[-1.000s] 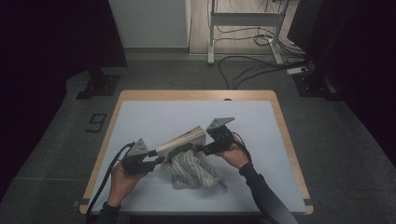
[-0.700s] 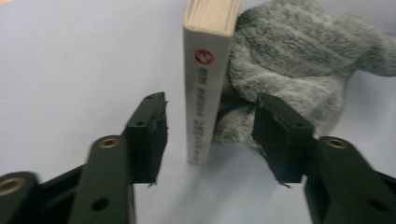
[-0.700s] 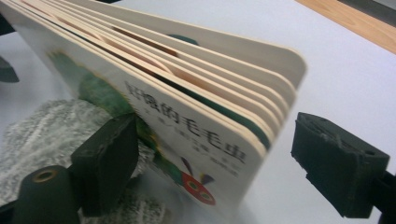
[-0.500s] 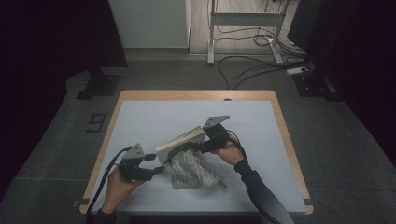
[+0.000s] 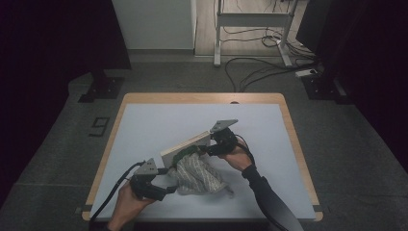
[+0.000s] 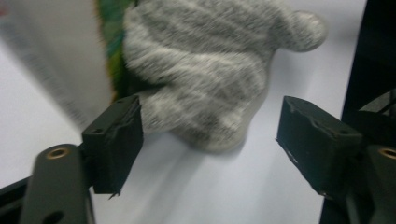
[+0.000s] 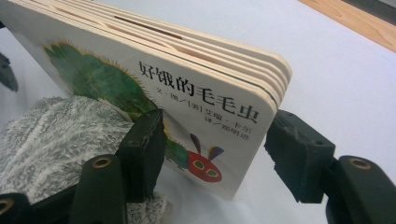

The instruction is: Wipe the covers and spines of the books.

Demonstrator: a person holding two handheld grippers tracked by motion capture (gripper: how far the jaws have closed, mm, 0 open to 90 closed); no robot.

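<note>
the left gripper view is blurred, and the book [image 7: 154, 88] is cut off at 10 o'clock there. one book leans on one grey cloth [image 5: 197, 174] mid-table [image 5: 144, 120]. the left gripper [image 5: 161, 191], jaws just opening, stands apart with nothing gripped. the right gripper [image 7: 215, 158] has just been closing around the book's corner, its right pad still clear.

The far half of the table [image 5: 192, 115] lies bare, as does its right side, so a hand-held gripper could pass freely there. Near the front edge the board book [image 5: 185, 144] stands tilted on the grey fleecy cloth [image 5: 197, 175] (the two touch), blocking the middle. Between the cloth and the left edge sits the left hand-held gripper [image 5: 166, 185], narrowing that strip.
</note>
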